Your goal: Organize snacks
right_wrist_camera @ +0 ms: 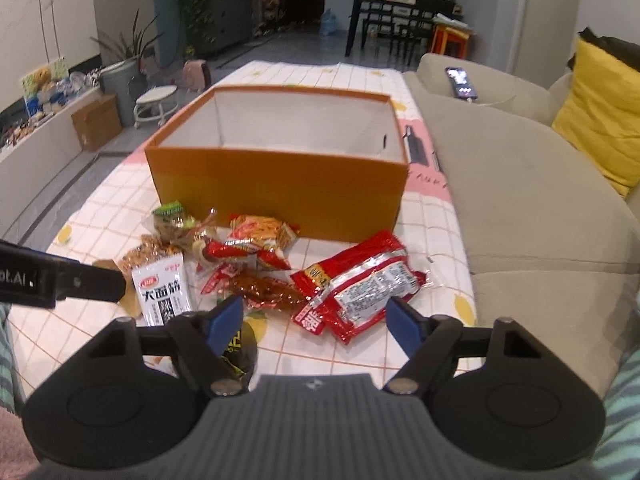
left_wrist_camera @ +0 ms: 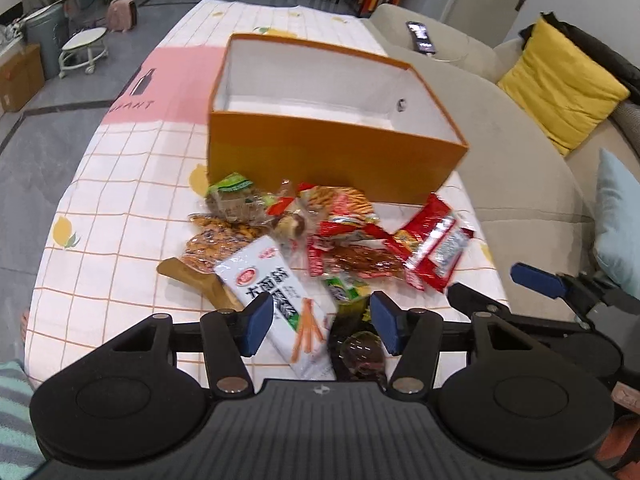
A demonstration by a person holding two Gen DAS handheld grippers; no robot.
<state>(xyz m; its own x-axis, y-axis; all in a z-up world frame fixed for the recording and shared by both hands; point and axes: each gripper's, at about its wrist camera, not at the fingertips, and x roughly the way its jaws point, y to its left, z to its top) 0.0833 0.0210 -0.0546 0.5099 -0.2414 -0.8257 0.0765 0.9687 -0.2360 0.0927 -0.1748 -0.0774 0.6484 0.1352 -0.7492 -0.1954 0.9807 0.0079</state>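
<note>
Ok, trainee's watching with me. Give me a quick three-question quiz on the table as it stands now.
1. True or false: the orange box already holds snacks.
2. Which packet lies between the right gripper's open fingers: A) the white packet, B) the red packet, C) the green packet?
3. What lies on the sofa arm behind the box?

Key:
1. False; what shows of its white inside is bare, and the snacks lie in front on the checked cloth.
2. B.
3. A phone, screen lit.
</note>
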